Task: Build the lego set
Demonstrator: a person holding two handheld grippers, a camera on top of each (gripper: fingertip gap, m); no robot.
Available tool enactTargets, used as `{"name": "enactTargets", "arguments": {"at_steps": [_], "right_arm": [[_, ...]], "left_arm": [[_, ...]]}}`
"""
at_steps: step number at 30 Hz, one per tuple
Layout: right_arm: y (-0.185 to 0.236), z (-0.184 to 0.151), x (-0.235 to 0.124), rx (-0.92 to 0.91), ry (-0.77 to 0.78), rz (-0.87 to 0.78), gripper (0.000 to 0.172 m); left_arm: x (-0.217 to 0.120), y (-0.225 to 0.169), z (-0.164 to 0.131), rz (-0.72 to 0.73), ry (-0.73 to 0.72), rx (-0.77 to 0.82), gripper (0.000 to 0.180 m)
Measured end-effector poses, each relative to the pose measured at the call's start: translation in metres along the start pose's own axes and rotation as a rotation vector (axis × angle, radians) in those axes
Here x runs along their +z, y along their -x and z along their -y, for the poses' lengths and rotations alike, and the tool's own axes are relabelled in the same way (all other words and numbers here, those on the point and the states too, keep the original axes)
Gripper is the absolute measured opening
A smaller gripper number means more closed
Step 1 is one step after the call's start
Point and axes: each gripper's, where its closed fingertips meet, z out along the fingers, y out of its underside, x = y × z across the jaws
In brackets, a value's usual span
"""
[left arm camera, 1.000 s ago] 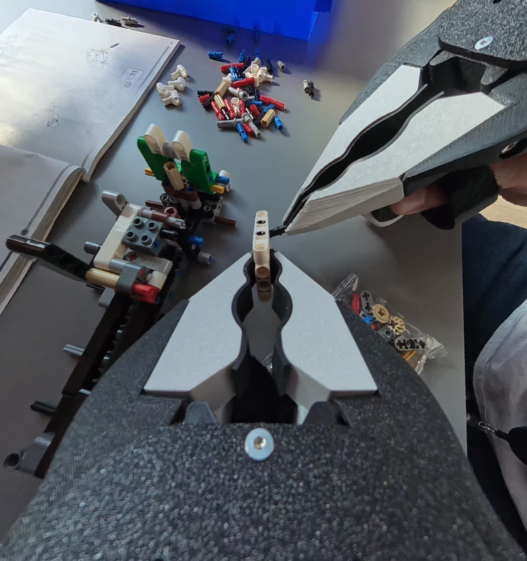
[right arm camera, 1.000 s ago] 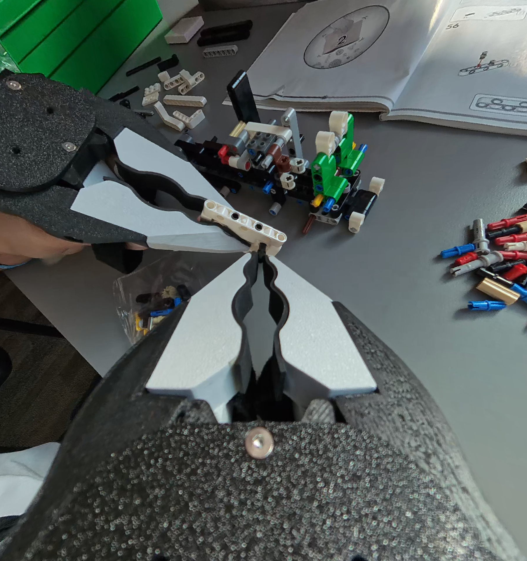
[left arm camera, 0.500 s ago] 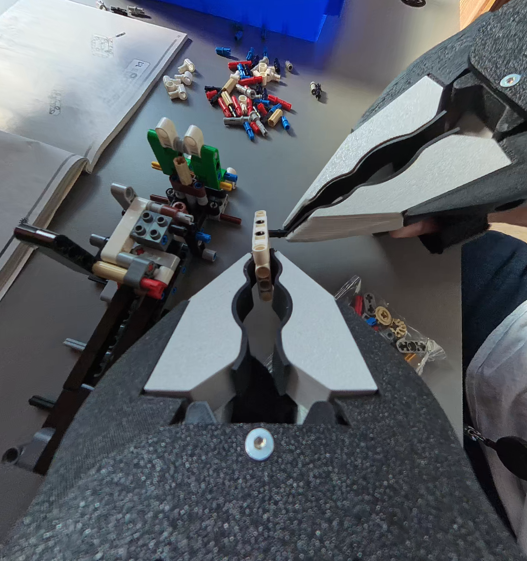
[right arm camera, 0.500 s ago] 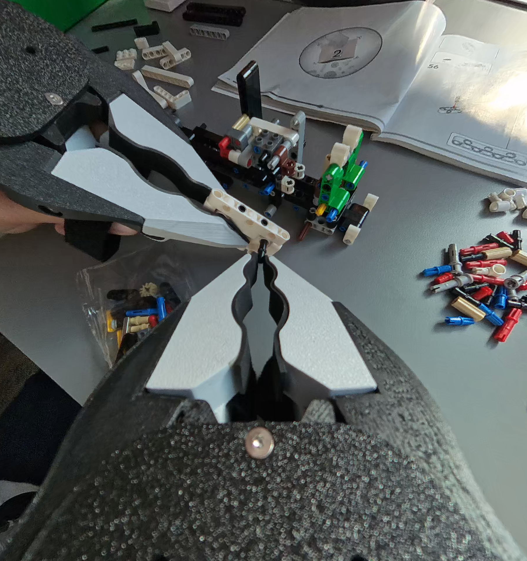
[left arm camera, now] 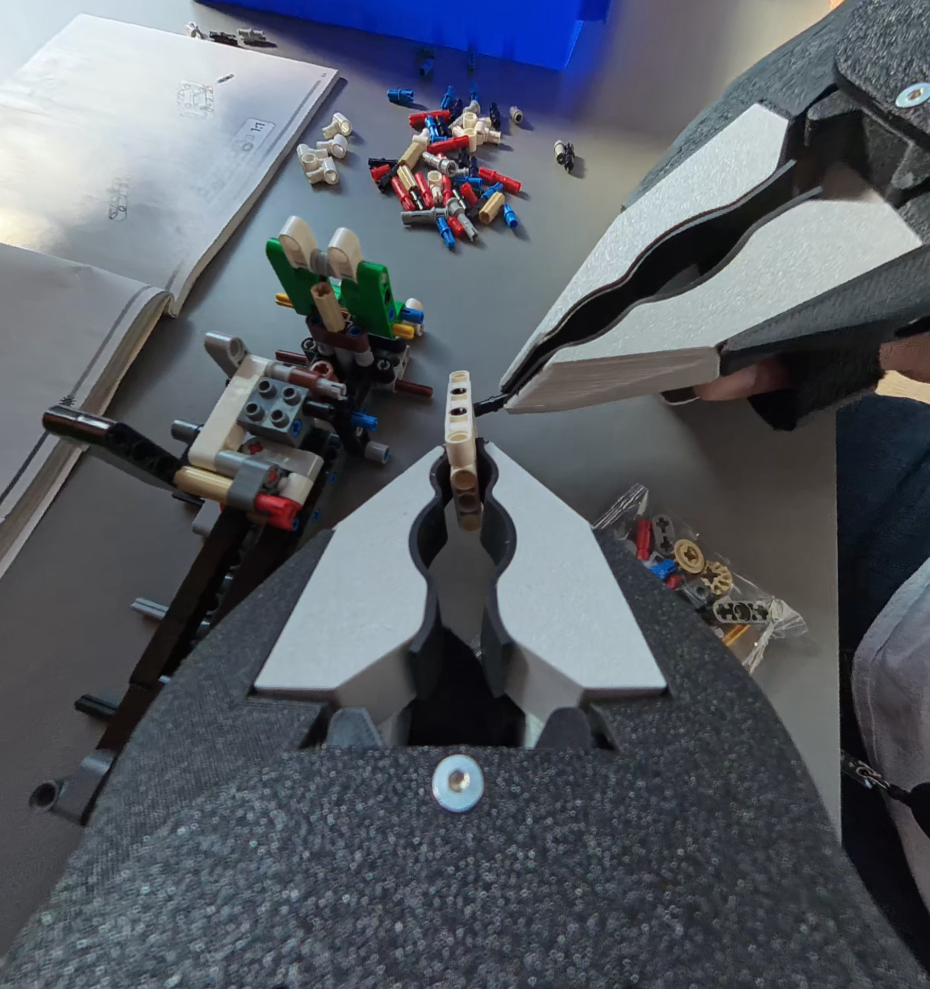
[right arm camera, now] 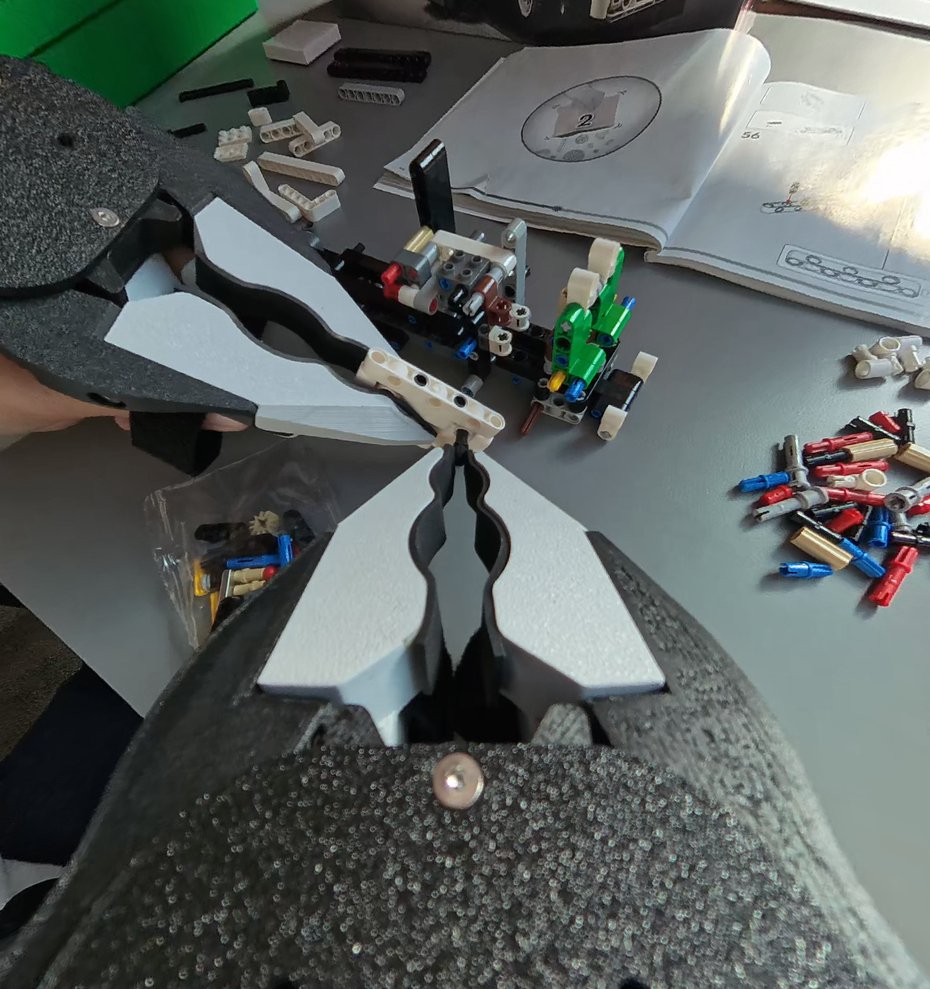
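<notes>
My left gripper (left arm camera: 463, 455) is shut on a cream beam with holes (left arm camera: 461, 428) and holds it above the table; the beam sticks out past the fingertips. It also shows in the right wrist view (right arm camera: 430, 388). My right gripper (right arm camera: 460, 452) is shut on a small black pin (right arm camera: 460, 438), and the pin's far end is at the side of the beam. In the left wrist view the right gripper (left arm camera: 508, 398) comes in from the right with the black pin (left arm camera: 488, 402) touching the beam.
A part-built model (left arm camera: 291, 406) with green, black and grey parts stands on the grey table (left arm camera: 585, 481) just beyond the grippers. A pile of small pins (left arm camera: 446, 171), an open booklet (left arm camera: 104, 160), a clear bag of parts (left arm camera: 703, 578) and a blue bin (left arm camera: 425, 21) lie around. The grippers are tip to tip, or close to it.
Both grippers have kept their grasps and stayed together, pin against beam. They have shifted slightly over the table; the right gripper's angle to the beam has changed a little.
</notes>
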Motion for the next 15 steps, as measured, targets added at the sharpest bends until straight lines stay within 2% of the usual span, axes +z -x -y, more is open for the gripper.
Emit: {"name": "enactTargets", "arguments": {"at_steps": [15], "right_arm": [[0.0028, -0.002, 0.0023, -0.024, 0.018, 0.008, 0.001]], "left_arm": [[-0.0015, 0.0001, -0.0009, -0.101, 0.004, -0.129, 0.005]]}}
